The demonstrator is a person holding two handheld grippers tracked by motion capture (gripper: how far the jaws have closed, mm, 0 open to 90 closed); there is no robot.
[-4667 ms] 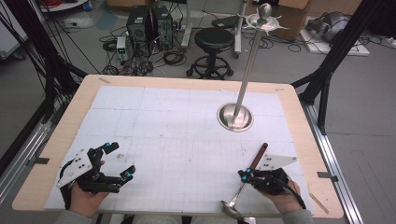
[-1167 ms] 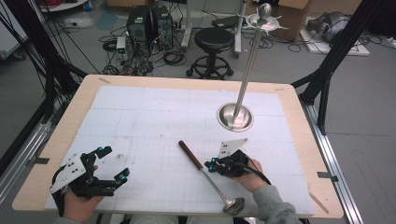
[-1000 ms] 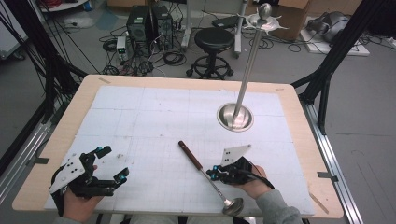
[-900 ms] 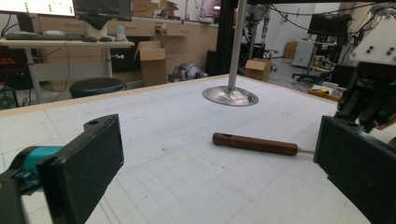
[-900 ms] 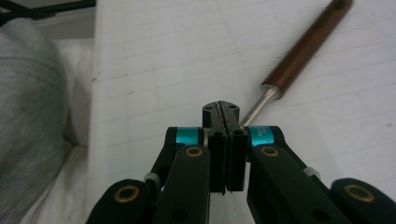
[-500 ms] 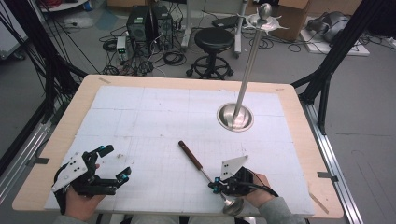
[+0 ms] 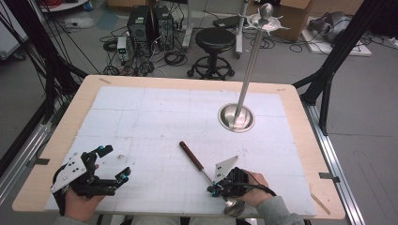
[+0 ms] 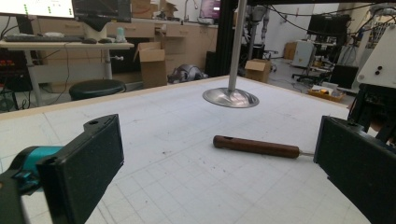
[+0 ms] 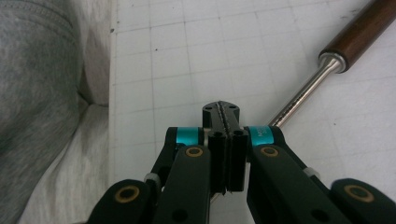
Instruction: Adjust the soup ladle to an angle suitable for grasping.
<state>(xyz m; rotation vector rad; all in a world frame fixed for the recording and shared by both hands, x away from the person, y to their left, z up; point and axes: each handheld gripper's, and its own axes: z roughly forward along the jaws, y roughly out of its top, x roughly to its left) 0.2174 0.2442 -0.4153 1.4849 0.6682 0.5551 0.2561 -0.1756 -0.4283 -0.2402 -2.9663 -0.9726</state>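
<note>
Ladle flat on worktop, right gripper [image 7: 217, 189] clamped on its shaft.
Ladle [image 7: 206, 176] lies near the stand [image 7: 237, 117], handle toward it; right jaws pinch the thin shaft by the bowl, likely for leverage. Left gripper [image 7: 110, 161], jaws wide and empty, waits well apart.

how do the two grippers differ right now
The left gripper has its jaws spread wide with nothing between them, while the right gripper has its jaws pressed together. The left gripper sits apart from the ladle, while the right gripper lies right over its metal shaft; whether it grips the shaft is unclear. Both are black with teal joints, each in a hand low over the table.
</note>
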